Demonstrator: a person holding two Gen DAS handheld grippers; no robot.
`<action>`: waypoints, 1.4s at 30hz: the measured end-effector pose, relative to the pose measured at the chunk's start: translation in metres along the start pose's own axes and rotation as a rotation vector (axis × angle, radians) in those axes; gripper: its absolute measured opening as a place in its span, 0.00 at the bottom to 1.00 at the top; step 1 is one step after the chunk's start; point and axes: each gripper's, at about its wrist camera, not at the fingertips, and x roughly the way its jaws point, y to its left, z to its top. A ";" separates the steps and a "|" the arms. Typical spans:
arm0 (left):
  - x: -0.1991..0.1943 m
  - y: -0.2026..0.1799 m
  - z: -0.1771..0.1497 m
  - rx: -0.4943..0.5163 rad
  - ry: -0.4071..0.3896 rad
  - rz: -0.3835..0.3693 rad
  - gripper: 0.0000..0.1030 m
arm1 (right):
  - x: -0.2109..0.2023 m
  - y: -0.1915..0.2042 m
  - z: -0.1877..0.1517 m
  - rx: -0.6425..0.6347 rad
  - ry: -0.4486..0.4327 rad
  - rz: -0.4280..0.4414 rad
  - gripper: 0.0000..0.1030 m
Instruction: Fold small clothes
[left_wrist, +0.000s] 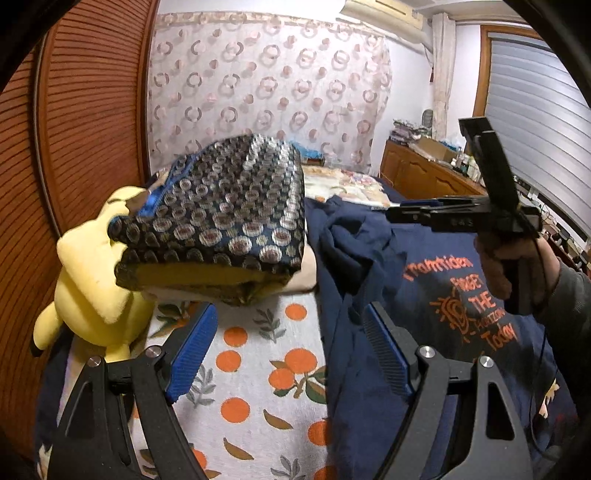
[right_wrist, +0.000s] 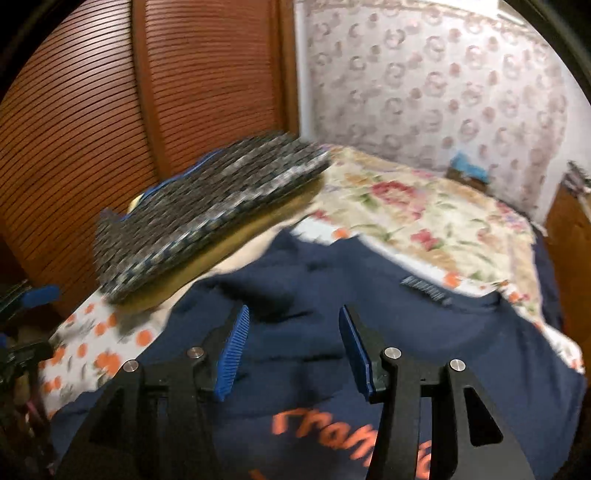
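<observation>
**Both grippers empty above a navy T-shirt on the bed**

From left: a yellow plush toy, a dark circle-patterned cushion, then the left gripper, jaws wide apart and empty over the orange-print bedsheet. The navy T-shirt with orange lettering lies rumpled beside it. The right gripper hangs over the shirt, jaws parted, gripping nothing

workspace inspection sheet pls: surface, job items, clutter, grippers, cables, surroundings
Surface: bed sheet with orange-fruit print; floral cover beyond.
Job's things: navy T-shirt with orange lettering, spread out, partly rumpled.
Clutter: patterned cushion, yellow plush toy.
Grippers: left gripper open, empty; right gripper open over the shirt, empty.
Cables: thin black cord hanging below the hand.
Surroundings: slatted wooden door, patterned curtain, wooden dresser.
</observation>
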 end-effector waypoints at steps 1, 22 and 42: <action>0.003 -0.001 0.000 0.000 0.010 0.001 0.79 | 0.005 0.002 -0.005 0.011 0.017 0.038 0.51; 0.014 -0.013 -0.011 0.002 0.063 -0.027 0.79 | -0.033 -0.034 -0.014 0.048 -0.039 0.228 0.00; 0.059 -0.019 -0.017 0.067 0.233 0.004 0.79 | 0.091 -0.016 0.007 0.094 0.170 0.196 0.07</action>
